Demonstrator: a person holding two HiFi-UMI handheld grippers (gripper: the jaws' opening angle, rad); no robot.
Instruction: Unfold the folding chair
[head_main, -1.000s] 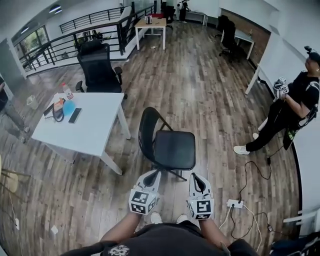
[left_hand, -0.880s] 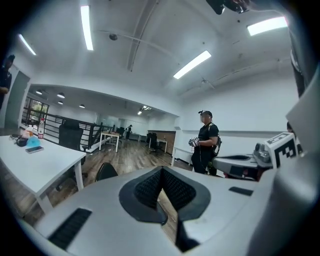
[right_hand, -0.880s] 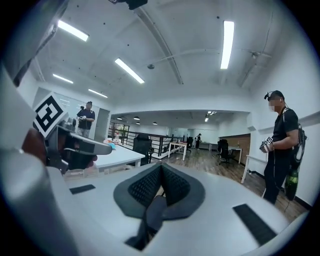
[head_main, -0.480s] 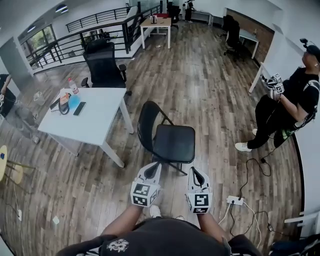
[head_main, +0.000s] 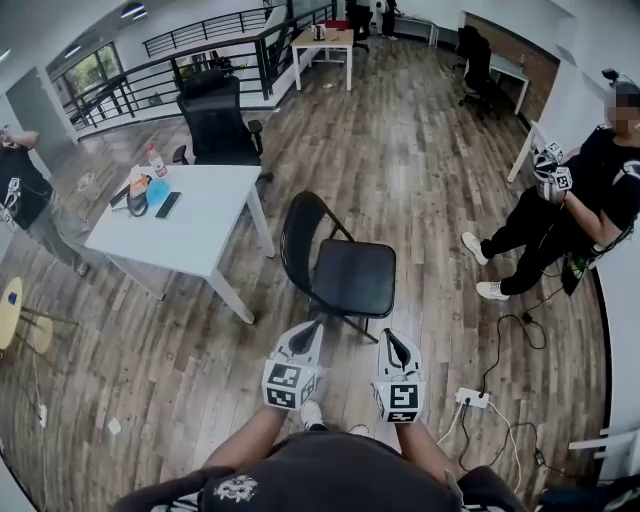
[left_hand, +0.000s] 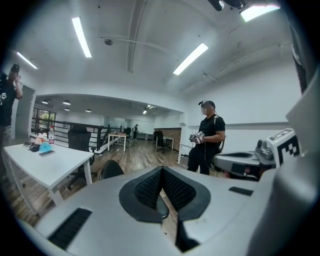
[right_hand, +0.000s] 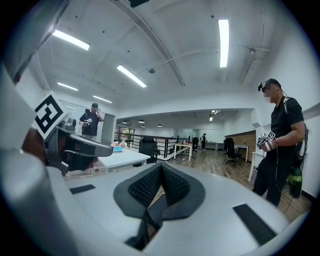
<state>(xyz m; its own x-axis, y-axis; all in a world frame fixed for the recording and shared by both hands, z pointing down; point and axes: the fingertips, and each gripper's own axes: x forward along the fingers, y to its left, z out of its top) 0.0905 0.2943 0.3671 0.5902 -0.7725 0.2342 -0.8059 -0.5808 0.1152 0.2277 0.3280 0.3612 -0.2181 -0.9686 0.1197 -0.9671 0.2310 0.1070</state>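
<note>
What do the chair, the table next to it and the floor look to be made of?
Chair: thin black tube frame, probably painted metal; the seat has a dull sheen, so perhaps vinyl or plastic.
Table: smooth matte white top and legs, likely laminate or painted board.
Floor: brown-grey planks with grain and seams, either wood or wood-look laminate.

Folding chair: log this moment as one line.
item: folding chair | state: unfolded, standing, seat down | left tongs: shut, empty | right tongs: shut, empty | contact: neither grips the chair | task: looks done
</note>
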